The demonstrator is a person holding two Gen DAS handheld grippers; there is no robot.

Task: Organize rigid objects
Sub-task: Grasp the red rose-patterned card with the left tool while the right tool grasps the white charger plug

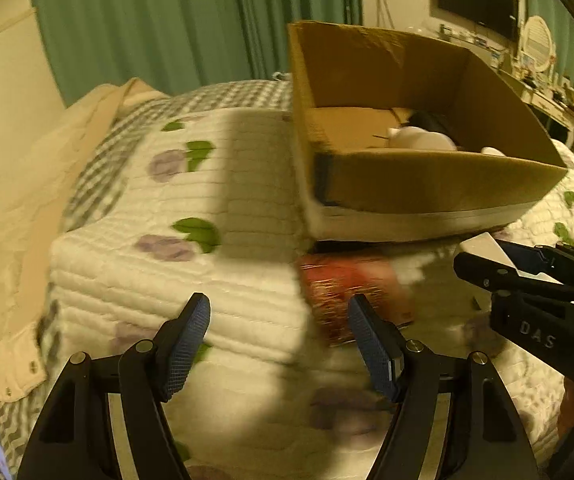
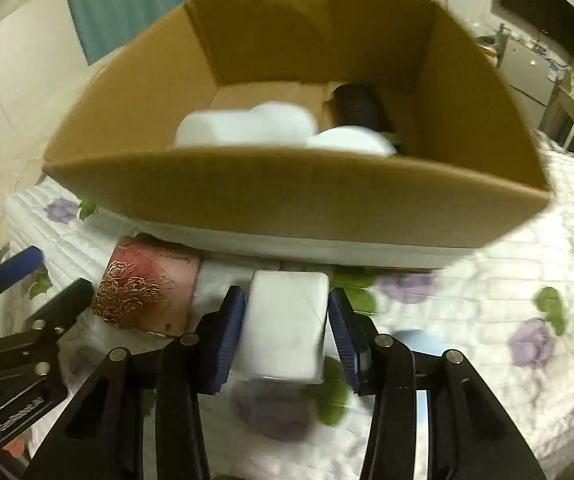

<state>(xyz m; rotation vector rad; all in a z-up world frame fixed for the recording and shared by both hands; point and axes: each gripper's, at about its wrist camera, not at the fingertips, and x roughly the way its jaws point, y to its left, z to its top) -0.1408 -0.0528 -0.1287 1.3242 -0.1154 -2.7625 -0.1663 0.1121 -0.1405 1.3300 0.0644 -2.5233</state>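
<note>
A brown cardboard box [image 2: 279, 196] stands on the quilted bed and holds white objects [image 2: 243, 126] and a dark round thing [image 2: 361, 108]. My right gripper [image 2: 287, 320] is shut on a white rectangular block [image 2: 287, 320], held above the quilt just in front of the box. A red box with gold roses [image 2: 147, 284] lies flat on the quilt left of it. In the left wrist view my left gripper [image 1: 279, 344] is open and empty above the quilt, with the red box [image 1: 347, 292] by its right finger. The cardboard box [image 1: 427, 184] stands beyond, and the right gripper [image 1: 527, 280] is at the right edge.
The bed has a white quilt with purple flowers [image 1: 175, 200]. A beige cloth [image 1: 15, 240] lies at its left. Green curtains [image 1: 167, 20] hang behind. A dresser with a TV [image 1: 479, 0] stands at the far right.
</note>
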